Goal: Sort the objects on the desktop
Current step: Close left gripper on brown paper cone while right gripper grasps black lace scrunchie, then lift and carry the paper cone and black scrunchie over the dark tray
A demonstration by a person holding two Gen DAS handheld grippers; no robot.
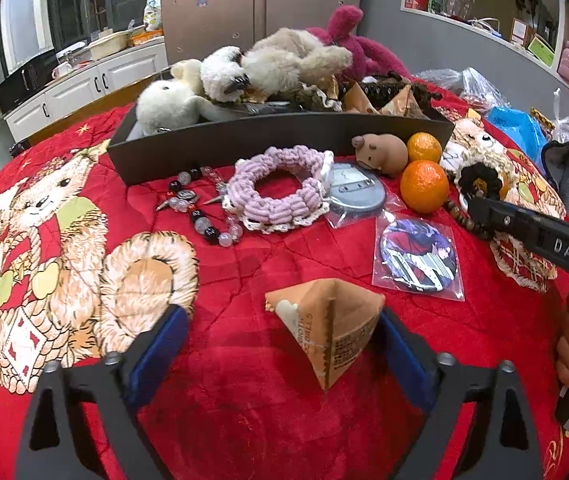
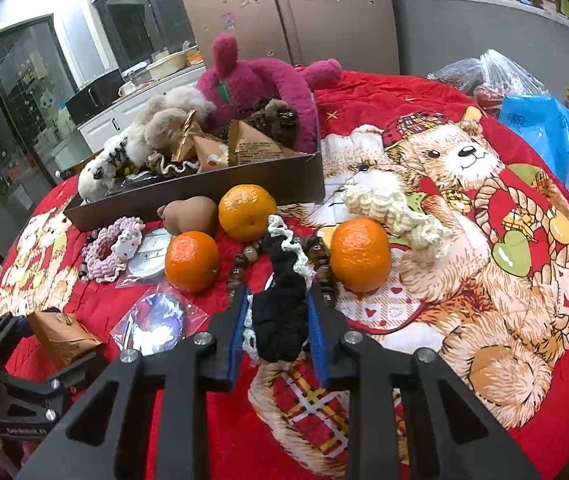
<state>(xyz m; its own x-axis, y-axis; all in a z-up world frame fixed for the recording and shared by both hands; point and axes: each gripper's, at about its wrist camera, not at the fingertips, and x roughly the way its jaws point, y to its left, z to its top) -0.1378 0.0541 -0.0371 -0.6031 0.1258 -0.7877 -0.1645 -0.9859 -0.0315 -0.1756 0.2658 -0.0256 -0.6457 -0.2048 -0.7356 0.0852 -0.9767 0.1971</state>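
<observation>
A tan triangular paper packet (image 1: 332, 332) stands on the red bear-print blanket between the fingers of my left gripper (image 1: 282, 314). That gripper is open: its right pad sits at the packet's corner and its left pad is well away. My right gripper (image 2: 278, 294) is shut on a black scrunchie with white trim (image 2: 280, 320), low over the blanket between two oranges (image 2: 191, 260) (image 2: 359, 254). A brown bead bracelet (image 2: 240, 268) lies under the scrunchie. The dark tray (image 1: 244, 140) at the back holds plush toys and more packets.
In front of the tray lie a purple scrunchie (image 1: 280, 192), a glass bead bracelet (image 1: 204, 216), two bagged round badges (image 1: 416, 256), a brown animal figure (image 1: 384, 152) and a third orange (image 2: 246, 212). A cream scrunchie (image 2: 396, 208) lies to the right. Plastic bags crowd the far right edge.
</observation>
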